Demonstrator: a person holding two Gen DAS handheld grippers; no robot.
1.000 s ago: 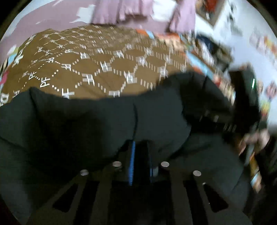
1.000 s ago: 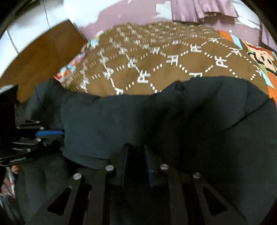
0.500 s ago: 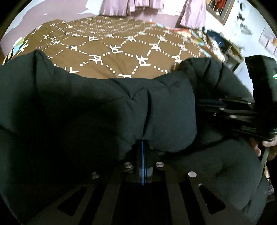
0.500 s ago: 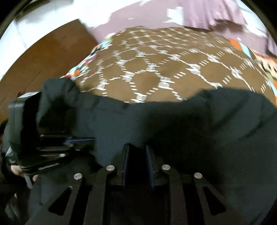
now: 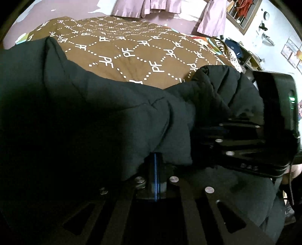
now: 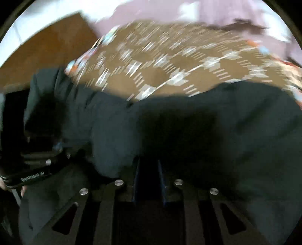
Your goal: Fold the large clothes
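Observation:
A large dark padded jacket point(image 5: 98, 120) lies across the near part of a bed and fills the lower half of both views; it also shows in the right wrist view point(image 6: 217, 132). My left gripper point(image 5: 155, 160) is shut on a fold of the jacket's edge. My right gripper point(image 6: 149, 165) is shut on another part of the same edge, with fabric between its narrow jaws. Each gripper shows in the other's view: the right gripper point(image 5: 222, 132) at the right, the left gripper point(image 6: 56, 148) at the left. The fingertips are hidden in the cloth.
The bed has a brown quilt point(image 5: 132, 49) with a white dotted diamond pattern, bare beyond the jacket. Purple curtains point(image 5: 151, 7) hang behind. A cluttered shelf point(image 5: 241, 54) stands at the bed's right. A wooden panel point(image 6: 43, 47) is at the left. The right wrist view is motion-blurred.
Both grippers have moved closer together with the jacket's edge, bunching the fabric between them. The jacket now covers more of each view.

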